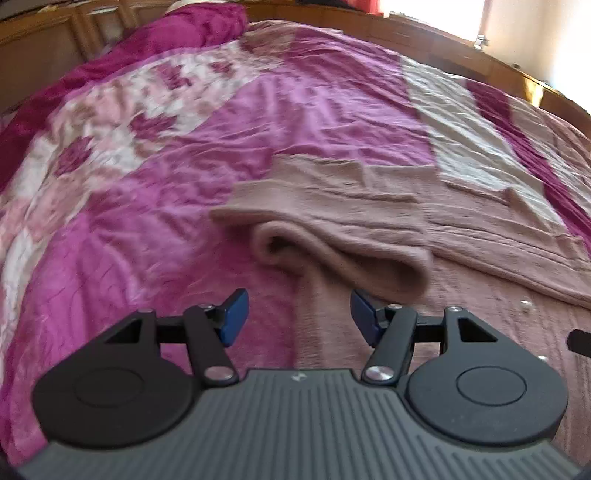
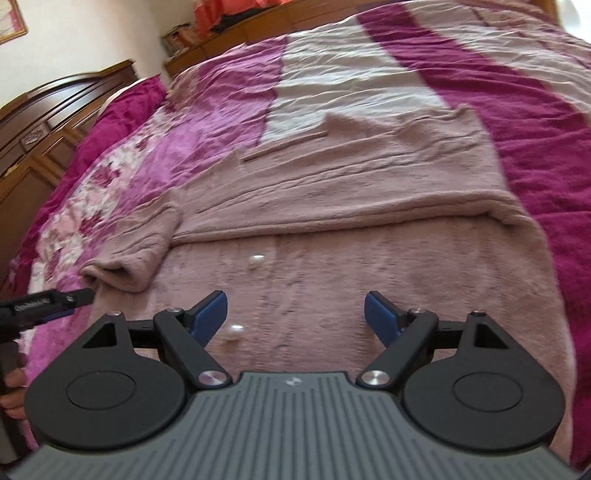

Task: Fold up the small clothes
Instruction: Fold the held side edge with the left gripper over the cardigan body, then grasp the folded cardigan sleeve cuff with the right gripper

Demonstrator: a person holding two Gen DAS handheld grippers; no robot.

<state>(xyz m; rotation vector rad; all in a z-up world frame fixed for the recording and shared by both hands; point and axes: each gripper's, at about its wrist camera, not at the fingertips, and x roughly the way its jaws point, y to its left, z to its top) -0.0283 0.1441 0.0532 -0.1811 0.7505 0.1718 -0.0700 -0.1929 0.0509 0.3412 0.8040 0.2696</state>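
Note:
A dusty-pink knitted sweater (image 2: pixel 351 192) with white pearl buttons (image 2: pixel 256 261) lies partly folded on the bed. One sleeve lies across the body, its open cuff (image 1: pixel 332 254) just ahead of my left gripper (image 1: pixel 299 314), which is open and empty above the sweater's left edge. My right gripper (image 2: pixel 295 317) is open and empty, hovering over the sweater's front panel, with a pearl button (image 2: pixel 233 332) by its left finger. The left gripper's tip (image 2: pixel 79 295) shows at the left of the right wrist view, near the cuff (image 2: pixel 118 273).
The bed is covered by a crumpled quilt (image 1: pixel 295 110) in magenta, pink and white patches. A dark wooden headboard (image 2: pixel 48 122) and wooden furniture (image 2: pixel 236 33) stand beyond the bed. A magenta pillow (image 1: pixel 192 26) lies at the far end.

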